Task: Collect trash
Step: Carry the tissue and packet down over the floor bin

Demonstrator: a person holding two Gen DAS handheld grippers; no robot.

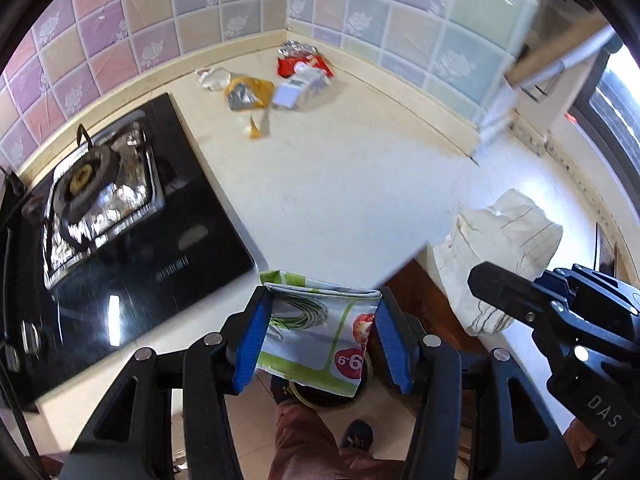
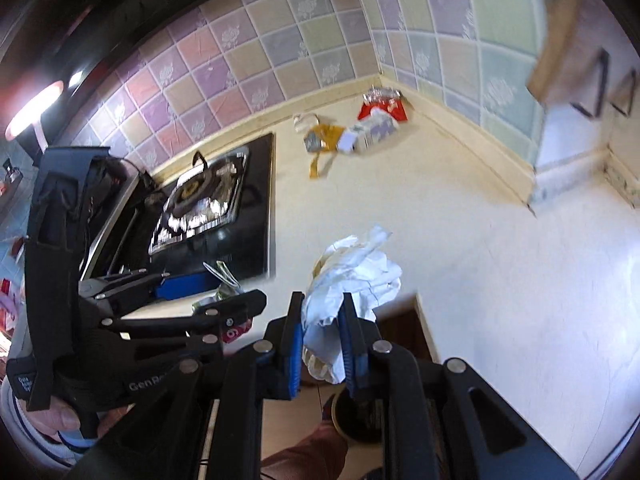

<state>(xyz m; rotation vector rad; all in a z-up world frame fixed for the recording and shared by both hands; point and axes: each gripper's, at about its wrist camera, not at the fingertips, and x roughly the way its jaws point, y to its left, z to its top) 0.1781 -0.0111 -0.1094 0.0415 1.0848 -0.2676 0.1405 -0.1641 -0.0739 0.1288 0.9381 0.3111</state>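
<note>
My left gripper (image 1: 322,334) is shut on a green and white printed packet (image 1: 316,332), held over the counter's front edge. My right gripper (image 2: 322,330) is shut on a crumpled white paper wad (image 2: 356,276), which also shows in the left wrist view (image 1: 500,248). More trash lies in the far corner of the counter: a red wrapper (image 1: 304,65), a white carton (image 1: 300,90), a yellow packet (image 1: 248,94), a white scrap (image 1: 214,78) and a small yellow strip (image 1: 258,126). A round bin (image 2: 352,420) stands on the floor below the grippers.
A black gas stove (image 1: 120,216) with a foil-lined burner fills the counter's left side. Pastel tiled walls (image 1: 400,20) meet at the corner behind the trash. The cream counter (image 1: 340,192) has a notch at its front edge. A window (image 1: 616,112) is at the right.
</note>
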